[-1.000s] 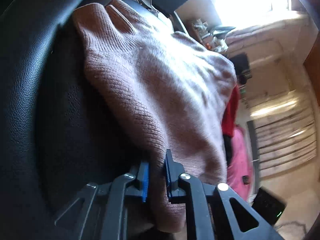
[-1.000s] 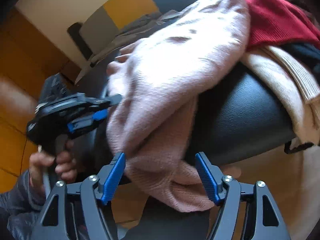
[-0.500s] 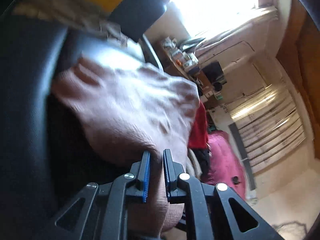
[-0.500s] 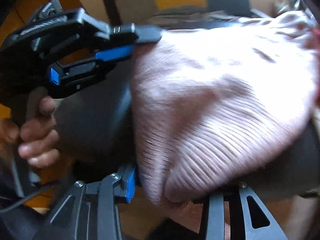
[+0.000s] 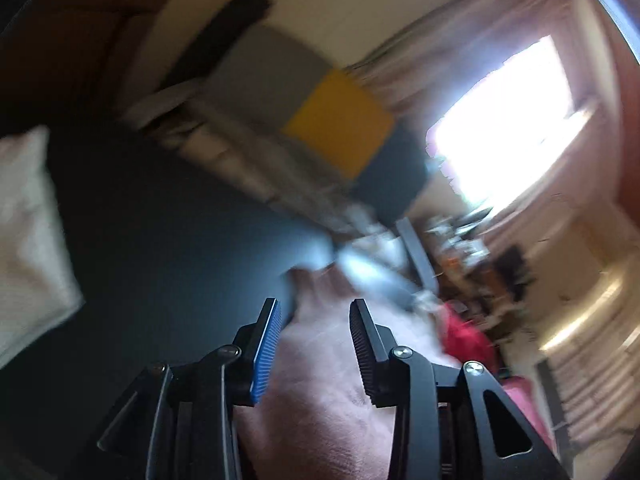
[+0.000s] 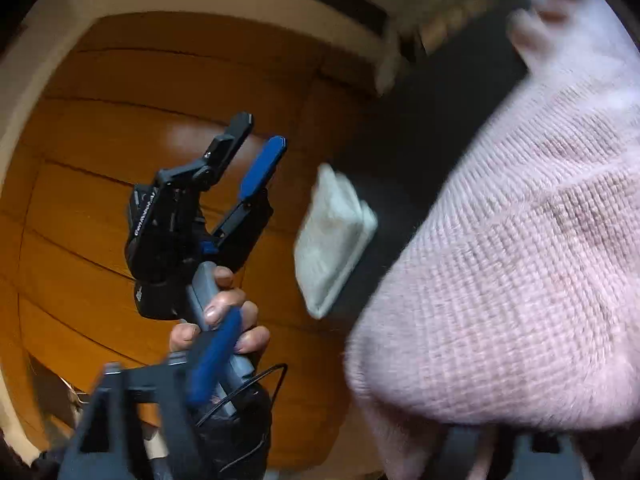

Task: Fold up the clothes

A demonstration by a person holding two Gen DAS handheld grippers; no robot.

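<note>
We are releasing the pink sweater (image 6: 520,260) at frame right: left tongs (image 6: 256,136) and right tongs (image 6: 340,384) are opening, empty, leaving it folded on the dark seat (image 5: 168,240).

A black leather seat (image 5: 168,240) is carrying the laundry. A pink knit sweater (image 6: 520,260) is lying bunched on its dark surface, taking up the right of the right wrist view. A folded cream garment (image 6: 332,240) is resting on the same black surface, apart from the sweater, and is showing again at the left edge of the blurred left wrist view.
</note>
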